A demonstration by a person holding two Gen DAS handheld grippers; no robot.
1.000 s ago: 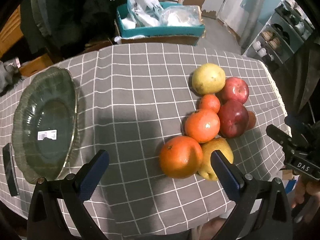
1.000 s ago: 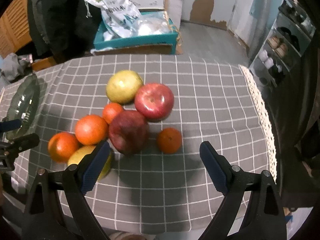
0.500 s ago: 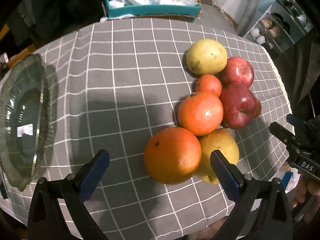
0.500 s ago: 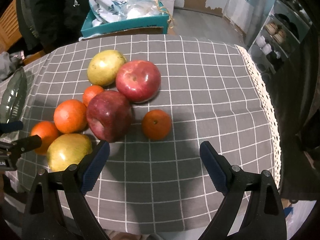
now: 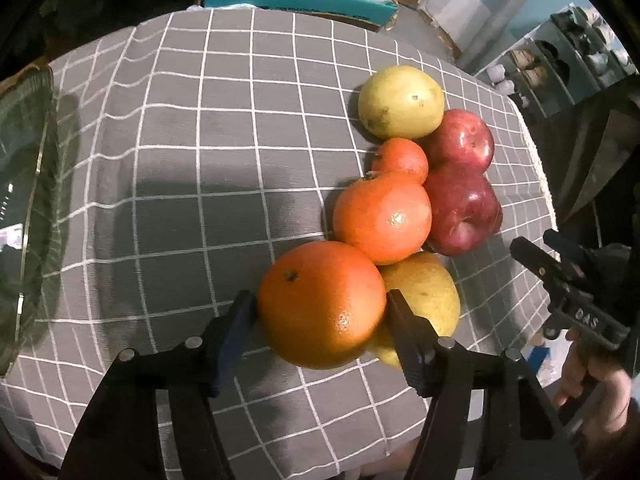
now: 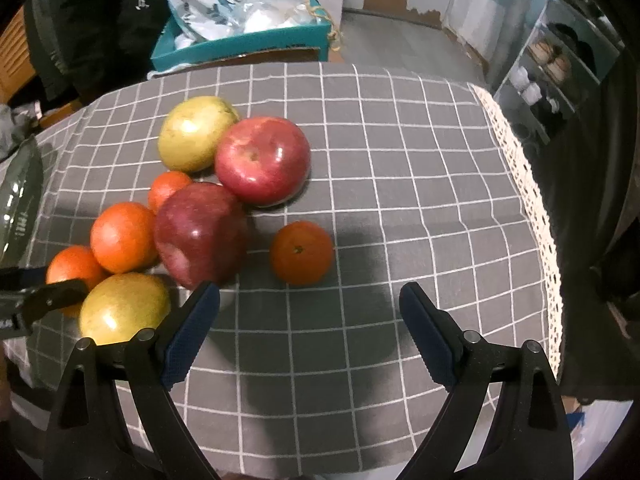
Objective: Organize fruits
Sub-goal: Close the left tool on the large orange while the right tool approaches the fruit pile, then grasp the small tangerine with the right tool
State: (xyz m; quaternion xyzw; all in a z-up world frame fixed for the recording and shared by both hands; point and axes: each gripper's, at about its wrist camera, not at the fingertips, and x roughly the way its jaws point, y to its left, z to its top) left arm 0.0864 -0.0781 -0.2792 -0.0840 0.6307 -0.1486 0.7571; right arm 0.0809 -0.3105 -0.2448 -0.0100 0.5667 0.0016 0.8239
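While half hiding a pear [image 5: 430, 292], left claw [image 5: 320, 312] just clenched on big orange [image 5: 320, 304]; right claw [image 6: 310, 312] released.

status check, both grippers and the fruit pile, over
Left gripper jaws just closed onto the big orange, pads at its sides. Right gripper open, empty, near the small tangerine. Yellow pear crowds the orange.

Dim overhead light, soft shadows, fisheye warping
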